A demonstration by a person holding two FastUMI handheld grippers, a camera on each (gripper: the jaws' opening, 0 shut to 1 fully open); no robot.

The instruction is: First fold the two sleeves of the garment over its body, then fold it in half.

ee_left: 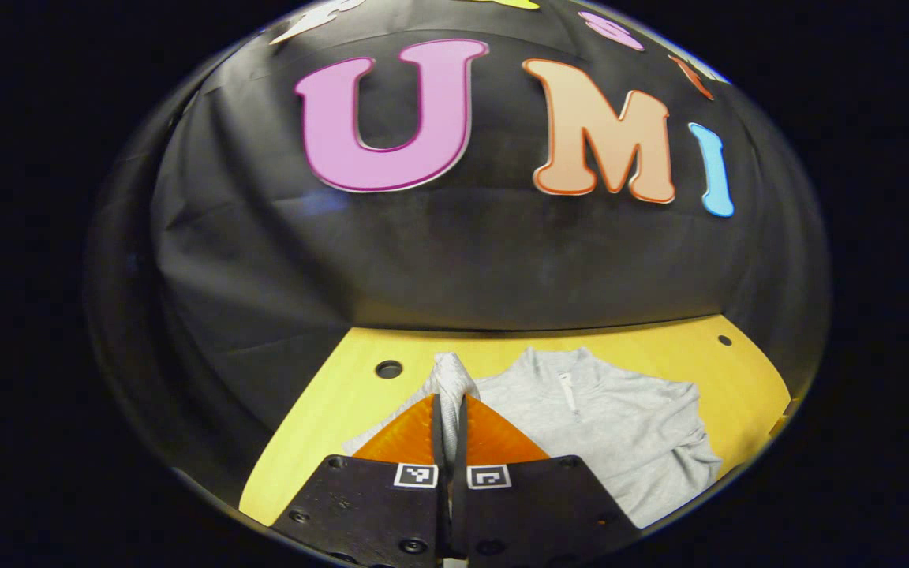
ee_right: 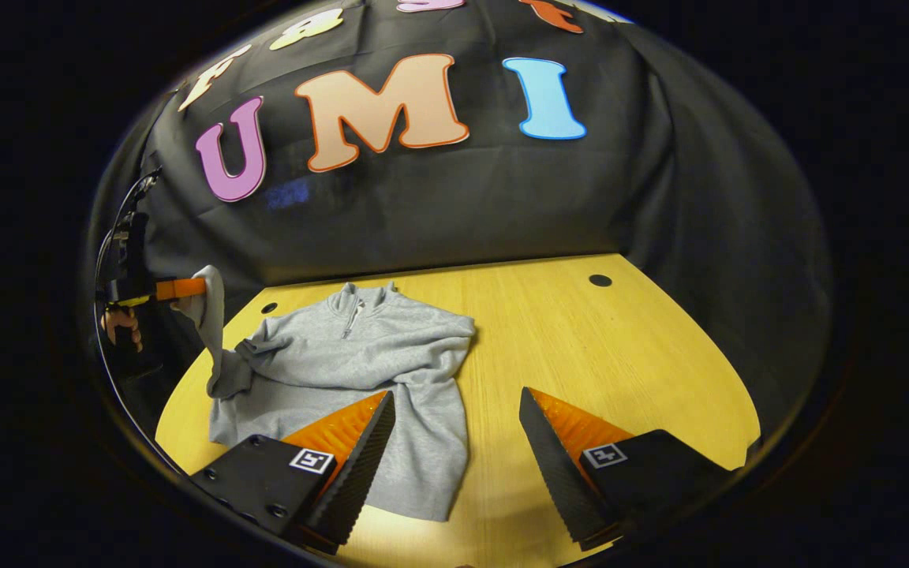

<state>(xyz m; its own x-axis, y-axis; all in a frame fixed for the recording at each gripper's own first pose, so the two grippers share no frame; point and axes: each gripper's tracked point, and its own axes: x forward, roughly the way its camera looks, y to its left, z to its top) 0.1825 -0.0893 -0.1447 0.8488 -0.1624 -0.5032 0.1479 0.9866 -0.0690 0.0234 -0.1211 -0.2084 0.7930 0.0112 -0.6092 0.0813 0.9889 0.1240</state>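
A grey zip-neck sweatshirt (ee_right: 360,355) lies on the yellow table (ee_right: 581,347), collar toward the back wall. One sleeve is folded across its body toward the lower hem. My left gripper (ee_left: 450,398) is shut on the cuff of the other sleeve (ee_left: 452,377), lifted off the table. In the right gripper view that same gripper (ee_right: 178,289) holds the sleeve (ee_right: 214,331) up at the far left, with a hand behind it. My right gripper (ee_right: 454,398) hangs open above the table, near the sweatshirt's right edge, holding nothing.
The table has round holes near its back edge (ee_right: 600,280) (ee_left: 388,368). The black cloth wall rises right behind it. Bare tabletop stretches to the right of the sweatshirt in the right gripper view.
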